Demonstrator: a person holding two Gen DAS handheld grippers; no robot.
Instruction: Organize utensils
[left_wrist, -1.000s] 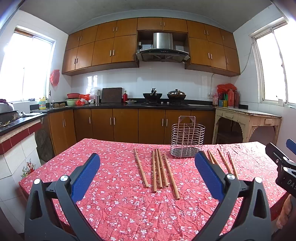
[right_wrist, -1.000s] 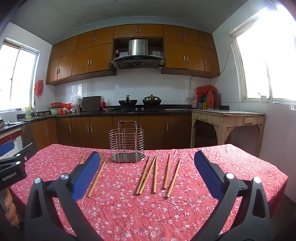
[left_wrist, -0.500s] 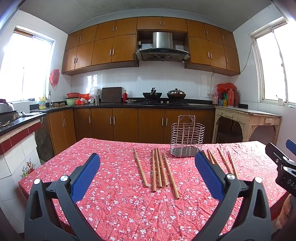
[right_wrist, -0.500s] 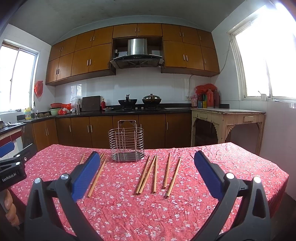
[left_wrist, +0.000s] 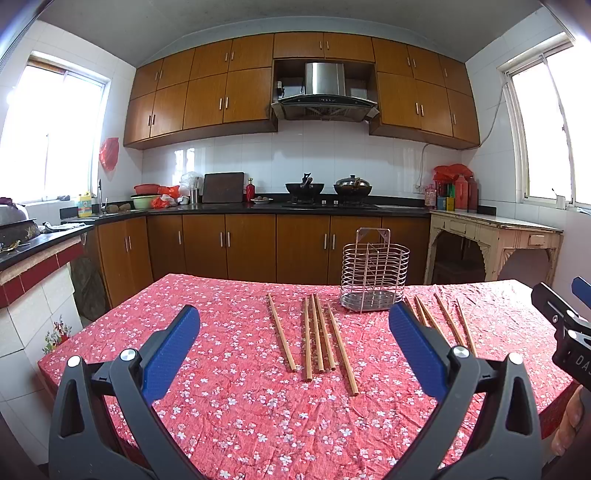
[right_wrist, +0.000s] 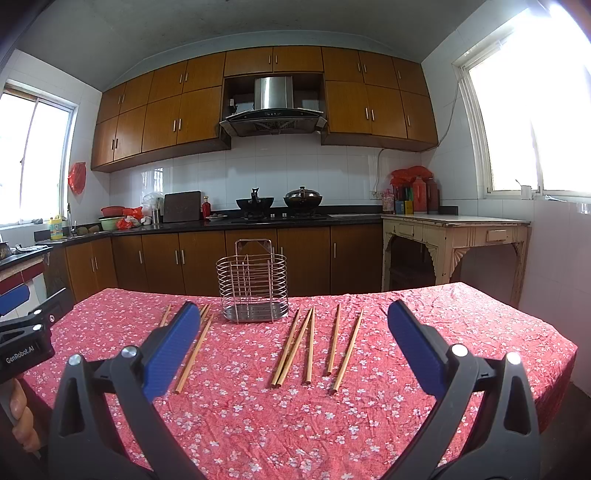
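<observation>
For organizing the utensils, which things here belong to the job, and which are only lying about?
Belong to the job:
- chopsticks lying on the table
- wire utensil holder, empty
- left gripper and right gripper, both open

Only lying about:
- woks on the stove
- cutting board
- red bottles

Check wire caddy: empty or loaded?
Empty. Through the wire caddy only its divider and base show; all chopsticks lie flat on the tablecloth.

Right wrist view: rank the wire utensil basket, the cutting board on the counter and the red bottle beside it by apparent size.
1. wire utensil basket, though it is nearest.
2. cutting board.
3. red bottle.
</observation>
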